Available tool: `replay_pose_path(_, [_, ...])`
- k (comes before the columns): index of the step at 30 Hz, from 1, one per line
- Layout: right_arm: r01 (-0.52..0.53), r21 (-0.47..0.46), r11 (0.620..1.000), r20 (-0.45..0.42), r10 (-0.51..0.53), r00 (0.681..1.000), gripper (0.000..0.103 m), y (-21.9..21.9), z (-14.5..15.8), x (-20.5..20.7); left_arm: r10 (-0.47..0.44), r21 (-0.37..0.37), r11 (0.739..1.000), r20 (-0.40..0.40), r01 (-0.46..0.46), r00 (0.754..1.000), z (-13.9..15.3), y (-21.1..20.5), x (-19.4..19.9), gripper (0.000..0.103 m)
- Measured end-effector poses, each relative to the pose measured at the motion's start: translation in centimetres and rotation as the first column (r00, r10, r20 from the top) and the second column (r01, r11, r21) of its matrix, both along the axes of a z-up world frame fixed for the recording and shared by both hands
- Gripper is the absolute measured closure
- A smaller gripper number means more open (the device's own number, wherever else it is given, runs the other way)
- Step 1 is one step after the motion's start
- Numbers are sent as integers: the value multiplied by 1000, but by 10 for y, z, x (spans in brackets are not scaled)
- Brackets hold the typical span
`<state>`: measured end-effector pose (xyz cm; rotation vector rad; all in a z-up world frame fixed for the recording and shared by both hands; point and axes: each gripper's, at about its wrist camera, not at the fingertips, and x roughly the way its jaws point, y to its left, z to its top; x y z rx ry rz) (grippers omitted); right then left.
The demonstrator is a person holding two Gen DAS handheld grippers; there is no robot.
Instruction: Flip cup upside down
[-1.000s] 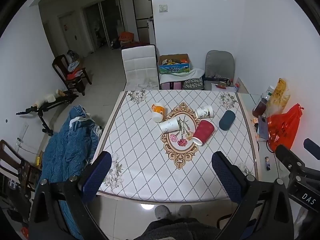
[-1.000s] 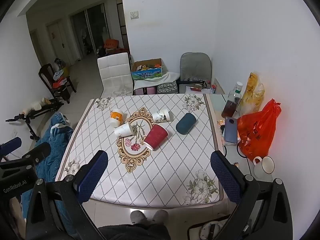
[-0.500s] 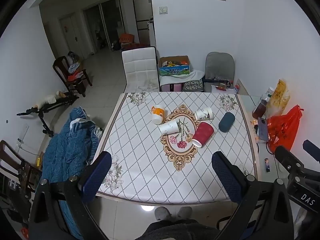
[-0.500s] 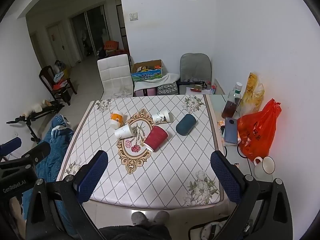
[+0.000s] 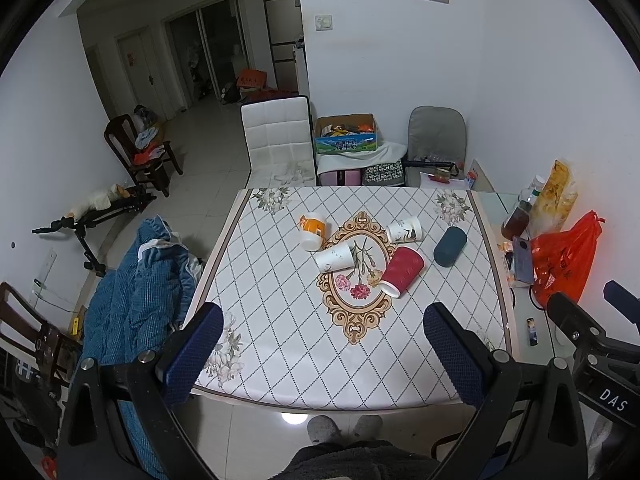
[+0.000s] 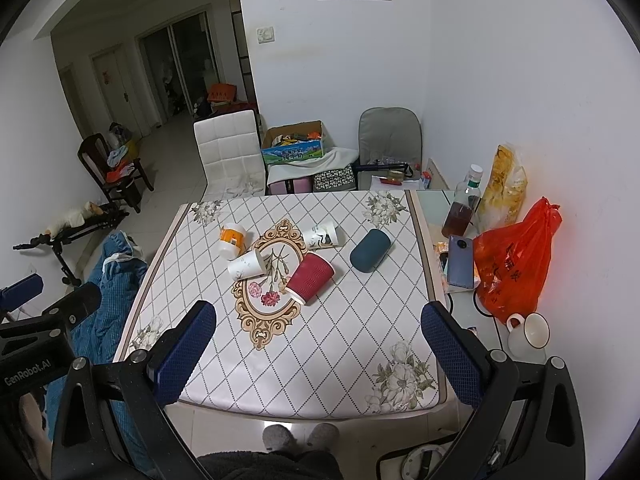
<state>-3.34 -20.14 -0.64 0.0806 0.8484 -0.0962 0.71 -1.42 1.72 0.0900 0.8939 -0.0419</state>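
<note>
Both views have drawn back slightly, and nothing on the table (image 5: 280, 320) has shifted. Five cups lie on their sides mid-table: one orange (image 5: 311, 232), two white (image 5: 334, 258) (image 5: 405, 230), one teal (image 5: 450, 246), one red cup (image 5: 401, 271) pointing its mouth toward the near edge. Left gripper (image 5: 323, 354) and right gripper (image 6: 318, 350) gape wide, empty.

the tablecloth (image 5: 280, 320) looks smooth, faintly glossy. the red cup (image 5: 401, 269) is ribbed paper, the white cups (image 5: 334, 256) plain matt paper. the teal cup (image 5: 450, 246) is matt. gripper pads (image 5: 194, 354) are textured blue rubber on black plastic.
</note>
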Motion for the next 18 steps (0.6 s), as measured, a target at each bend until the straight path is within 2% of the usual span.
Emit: replay_pose_path(18, [1,4,1000,5,-1,1000,0,-4,14,12,1,-2,1000,5,-1,1000,0,-2,5,0])
